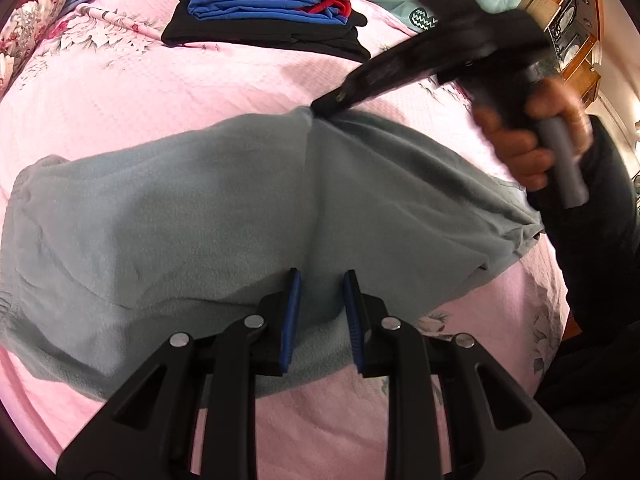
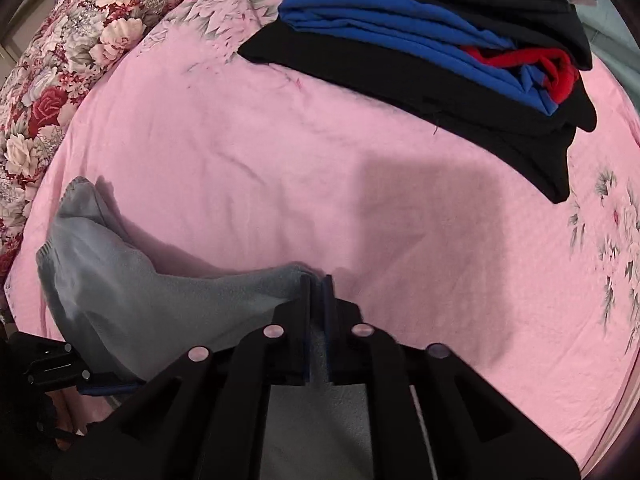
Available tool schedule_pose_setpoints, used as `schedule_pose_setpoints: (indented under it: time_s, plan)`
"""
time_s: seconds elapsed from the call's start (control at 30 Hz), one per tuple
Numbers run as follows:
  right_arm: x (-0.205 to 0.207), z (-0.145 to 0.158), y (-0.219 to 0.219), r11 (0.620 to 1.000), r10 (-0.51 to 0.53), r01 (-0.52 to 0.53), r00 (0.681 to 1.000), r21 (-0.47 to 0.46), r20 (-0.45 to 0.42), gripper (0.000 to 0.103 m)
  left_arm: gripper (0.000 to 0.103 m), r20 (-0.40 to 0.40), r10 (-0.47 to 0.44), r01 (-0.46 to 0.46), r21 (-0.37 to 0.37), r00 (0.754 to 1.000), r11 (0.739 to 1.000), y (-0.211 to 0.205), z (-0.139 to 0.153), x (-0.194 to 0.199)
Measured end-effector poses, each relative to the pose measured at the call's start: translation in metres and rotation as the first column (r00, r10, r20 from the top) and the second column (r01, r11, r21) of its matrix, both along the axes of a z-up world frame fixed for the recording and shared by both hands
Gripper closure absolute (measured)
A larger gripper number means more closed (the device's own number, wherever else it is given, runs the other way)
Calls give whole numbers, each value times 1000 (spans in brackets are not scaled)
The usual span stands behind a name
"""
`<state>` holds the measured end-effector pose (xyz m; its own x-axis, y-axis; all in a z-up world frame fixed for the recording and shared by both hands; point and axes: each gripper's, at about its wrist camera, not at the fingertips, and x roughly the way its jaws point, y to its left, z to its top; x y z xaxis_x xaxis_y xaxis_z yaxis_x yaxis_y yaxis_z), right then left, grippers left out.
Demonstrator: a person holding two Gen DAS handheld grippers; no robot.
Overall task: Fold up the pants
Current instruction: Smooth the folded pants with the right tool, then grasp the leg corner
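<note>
- Left wrist view: the grey fleece pants [image 1: 224, 216] lie spread across the pink bedspread [image 1: 160, 92], filling the middle of the frame. The left claw [image 1: 320, 312] hovers at 6 o'clock with its blue pads apart, gripping nothing, over the near edge of the fabric. At 1 o'clock the right claw [image 1: 320, 104], held in a person's hand [image 1: 528, 136], pinches the far edge of the pants and lifts it into a peak.
- A stack of folded clothes [image 1: 268, 4], black and blue, sits at 12 o'clock, well apart.
- Right wrist view: the right claw [image 2: 318, 280] is closed on a grey fold; the rest of the pants [image 2: 116, 280] trails toward 8 o'clock.
- The fleece looks soft, light and limp; it will likely sag, so hems or the waistband are the better holds.
</note>
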<state>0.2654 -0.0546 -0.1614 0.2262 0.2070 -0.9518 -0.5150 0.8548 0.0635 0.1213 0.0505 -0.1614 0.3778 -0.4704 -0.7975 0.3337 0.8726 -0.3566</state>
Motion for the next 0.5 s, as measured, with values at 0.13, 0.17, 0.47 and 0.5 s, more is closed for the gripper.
schedule_pose_setpoints:
  time_s: [0.13, 0.17, 0.47, 0.5]
  plan:
    - [-9, 34, -27, 997, -60, 57, 997, 60, 50, 75, 80, -16, 6, -7, -25, 1000, 1000, 3, 1, 2]
    - [-17, 49, -40, 994, -75, 68, 994, 85, 75, 75, 80, -29, 10, -11, -34, 1000, 999, 5, 2, 3]
    - [-123, 36, -103, 988, -133, 130, 991, 89, 30, 94, 58, 64, -27, 35, -126, 998, 991, -18, 70, 28]
    - [-132, 30, -102, 985, -143, 140, 989, 97, 29, 94, 59, 44, -39, 44, -125, 998, 991, -28, 66, 39]
